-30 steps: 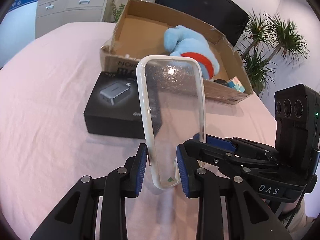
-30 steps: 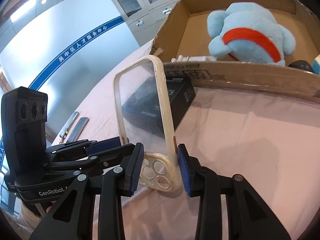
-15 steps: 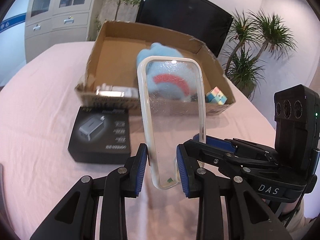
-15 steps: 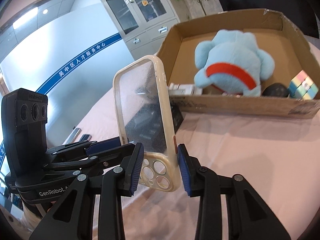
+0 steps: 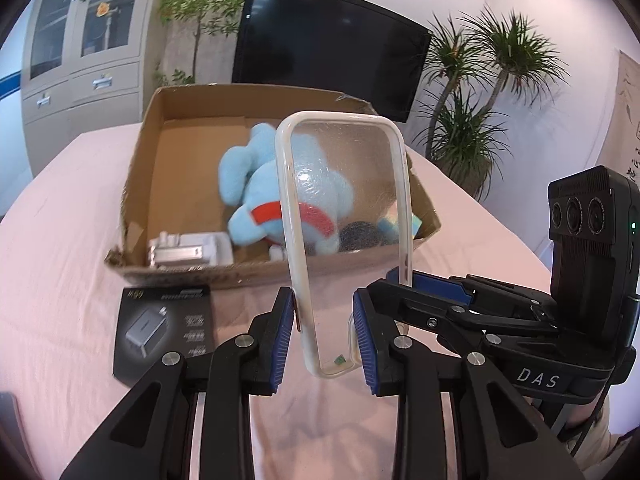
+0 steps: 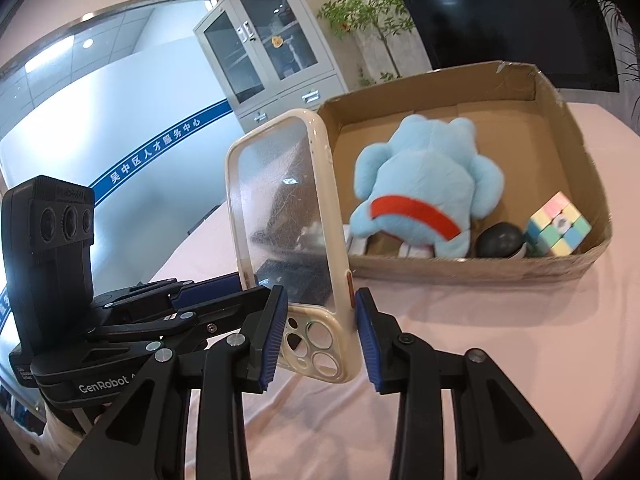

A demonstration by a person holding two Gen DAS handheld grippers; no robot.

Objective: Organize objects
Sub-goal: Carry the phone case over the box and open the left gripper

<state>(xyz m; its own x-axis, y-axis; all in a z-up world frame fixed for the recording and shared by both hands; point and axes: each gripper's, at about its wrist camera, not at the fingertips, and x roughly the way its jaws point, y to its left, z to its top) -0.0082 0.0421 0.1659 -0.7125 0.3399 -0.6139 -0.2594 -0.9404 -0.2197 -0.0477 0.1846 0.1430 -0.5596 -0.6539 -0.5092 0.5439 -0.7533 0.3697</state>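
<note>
A clear phone case with a cream rim (image 5: 344, 240) (image 6: 292, 248) stands upright, held by both grippers. My left gripper (image 5: 324, 340) is shut on its lower end. My right gripper (image 6: 320, 336) is shut on its camera-hole end. Both hold it above the pink table, in front of an open cardboard box (image 5: 136, 184) (image 6: 592, 184). The box holds a blue plush toy with a red band (image 5: 248, 184) (image 6: 424, 184), a pastel puzzle cube (image 6: 558, 224), a dark ball (image 6: 500, 240) and a white-silver item (image 5: 188, 248).
A black product box (image 5: 164, 332) lies flat on the pink tablecloth (image 5: 60, 240) left of the grippers, in front of the cardboard box. A black monitor (image 5: 332, 44), potted plants (image 5: 472, 128) and grey cabinets (image 5: 80, 60) stand behind the table.
Both grippers have lifted the phone case and carried it higher toward the box. The view now looks down into the box; the black product box has dropped to the lower left.
</note>
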